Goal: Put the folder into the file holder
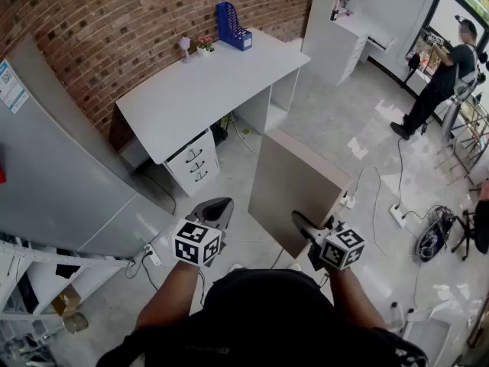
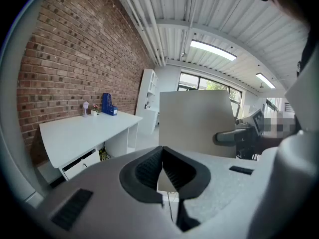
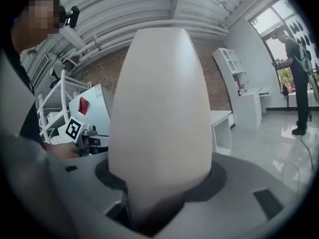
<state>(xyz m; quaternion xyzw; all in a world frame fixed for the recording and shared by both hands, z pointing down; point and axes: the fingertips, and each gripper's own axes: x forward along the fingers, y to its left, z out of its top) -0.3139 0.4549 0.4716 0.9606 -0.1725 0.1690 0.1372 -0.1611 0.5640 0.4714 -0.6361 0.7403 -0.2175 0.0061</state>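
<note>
A large beige folder stands upright in the air, with my right gripper shut on its lower right edge. In the right gripper view the folder fills the middle and rises from between the jaws. In the left gripper view the folder shows ahead of me. The blue file holder stands at the far end of the white desk, by the brick wall, well away from both grippers. Left of the folder, my left gripper is shut and holds nothing; its pads meet.
A grey cabinet stands at the left. Under the desk is a white drawer unit. A small flower pot sits next to the file holder. Cables and a power strip lie on the floor. A person stands far right.
</note>
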